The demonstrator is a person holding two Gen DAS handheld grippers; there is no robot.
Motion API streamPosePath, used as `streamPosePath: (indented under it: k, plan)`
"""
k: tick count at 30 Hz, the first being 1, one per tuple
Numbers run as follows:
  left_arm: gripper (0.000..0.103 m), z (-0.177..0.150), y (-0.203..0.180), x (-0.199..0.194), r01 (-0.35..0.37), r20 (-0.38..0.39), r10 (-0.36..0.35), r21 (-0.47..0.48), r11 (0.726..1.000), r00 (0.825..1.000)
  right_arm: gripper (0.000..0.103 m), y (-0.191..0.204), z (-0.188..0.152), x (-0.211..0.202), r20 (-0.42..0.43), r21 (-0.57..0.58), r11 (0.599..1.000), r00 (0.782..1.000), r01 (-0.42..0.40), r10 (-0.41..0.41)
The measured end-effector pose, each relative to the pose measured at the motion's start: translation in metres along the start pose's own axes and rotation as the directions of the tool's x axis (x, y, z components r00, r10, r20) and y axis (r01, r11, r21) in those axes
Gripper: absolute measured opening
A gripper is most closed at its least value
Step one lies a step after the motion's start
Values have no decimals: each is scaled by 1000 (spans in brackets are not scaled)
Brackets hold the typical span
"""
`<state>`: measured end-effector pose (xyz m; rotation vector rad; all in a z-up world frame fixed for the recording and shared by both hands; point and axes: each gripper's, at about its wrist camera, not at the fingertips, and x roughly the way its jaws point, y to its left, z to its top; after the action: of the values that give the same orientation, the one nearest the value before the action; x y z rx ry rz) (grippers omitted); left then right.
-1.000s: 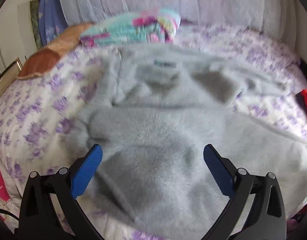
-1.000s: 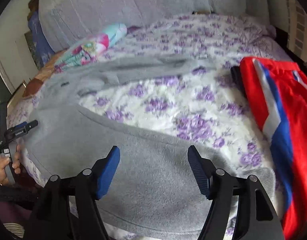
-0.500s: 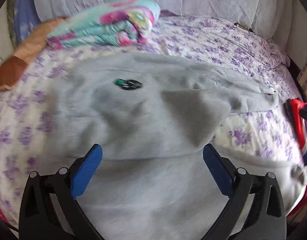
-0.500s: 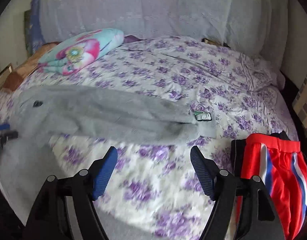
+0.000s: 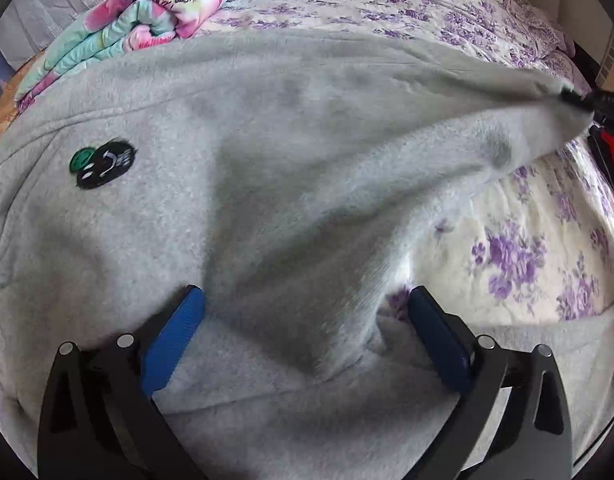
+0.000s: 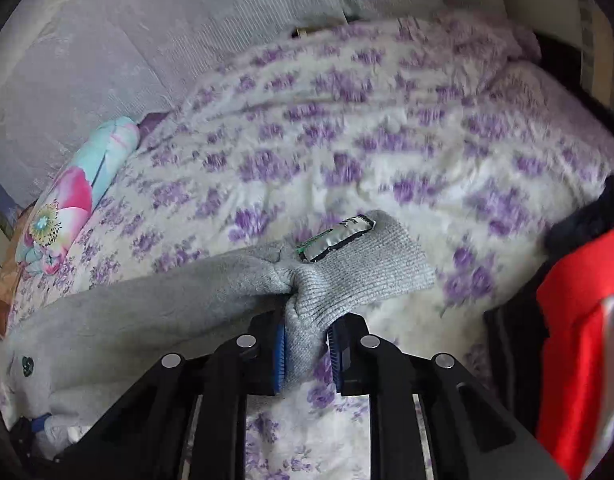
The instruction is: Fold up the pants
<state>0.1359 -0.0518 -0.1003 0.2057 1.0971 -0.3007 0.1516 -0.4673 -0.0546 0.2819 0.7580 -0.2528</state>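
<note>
Grey fleece pants (image 5: 307, 140) lie spread on the floral bed sheet (image 5: 547, 240), a black and green patch (image 5: 103, 164) near the waist. My left gripper (image 5: 305, 292) hovers open just over the crotch fold, its blue pads on either side of a raised ridge of fabric and not pressing it. In the right wrist view, my right gripper (image 6: 307, 322) has its jaws closing, and the pads pinch the ribbed cuff (image 6: 367, 268) of the far leg (image 6: 147, 304). A label (image 6: 335, 236) sits on that cuff. The leg stretches taut toward the right gripper (image 5: 603, 104).
A folded flowered blanket (image 5: 147, 12) lies at the far left of the bed, by the grey padded headboard (image 6: 147, 40). A red, white and blue garment (image 6: 579, 320) over something dark lies at the bed's right edge. Bare sheet (image 6: 387, 140) stretches beyond the cuff.
My left gripper has come in low over the pants' upper part, still open. My right gripper has travelled to the far leg's cuff and closed on it, pulling the leg taut.
</note>
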Motion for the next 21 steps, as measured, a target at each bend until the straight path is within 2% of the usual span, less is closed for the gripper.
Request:
streamPosePath:
  k: [2,3,5,6,7,8,9,11,13,15,16,18,19,21]
  plan:
    - [99,-4,-3,-2,0,-2,0,28,1000,1000,19,2,10,-8,31,-57,997,998,60,-58]
    - [98,-6,-5,-3,-1,-2,1,46,999,1000,19,1,11,0,-5,-69,994,997,80,-81]
    - [98,-6,-8,-2,3,-10,-3,61,998,1000,21,-3,4,40,-152,-111,988,981,104,-120]
    - [98,-5,-6,-2,16,-20,-15,63,998,1000,26,-7,-6,61,-219,-131,986,967,102,-129]
    - [98,-4,-5,-2,30,-32,-28,69,997,999,30,-9,-10,57,-158,-145,985,981,93,-116]
    - [98,-4,-3,-5,48,-41,-45,75,996,998,56,-8,-9,53,-124,-169,975,978,145,-167]
    - [98,-4,0,-10,75,-46,-72,73,994,996,67,-8,-7,49,-124,-169,963,965,209,-231]
    - [98,-6,6,-27,160,-46,-157,66,985,986,67,-11,-2,26,-90,-107,972,972,207,-217]
    - [98,-9,16,-50,208,-22,-207,65,976,978,67,-10,4,-7,1,-46,967,968,252,-252]
    - [98,-4,32,-73,213,43,-216,55,975,976,67,4,7,-37,103,-52,984,981,169,-163]
    - [98,0,41,-79,200,68,-202,33,979,977,67,18,8,-45,116,-88,993,991,80,-69]
    - [98,14,66,-78,173,89,-168,-50,984,982,67,49,7,-44,52,-158,984,994,-84,93]
    - [98,22,85,-69,161,83,-152,-113,980,985,67,62,4,-36,2,-173,976,991,-130,132]
    - [98,34,120,-39,116,35,-111,-227,967,993,67,82,-5,-9,-104,-170,971,983,-169,153]
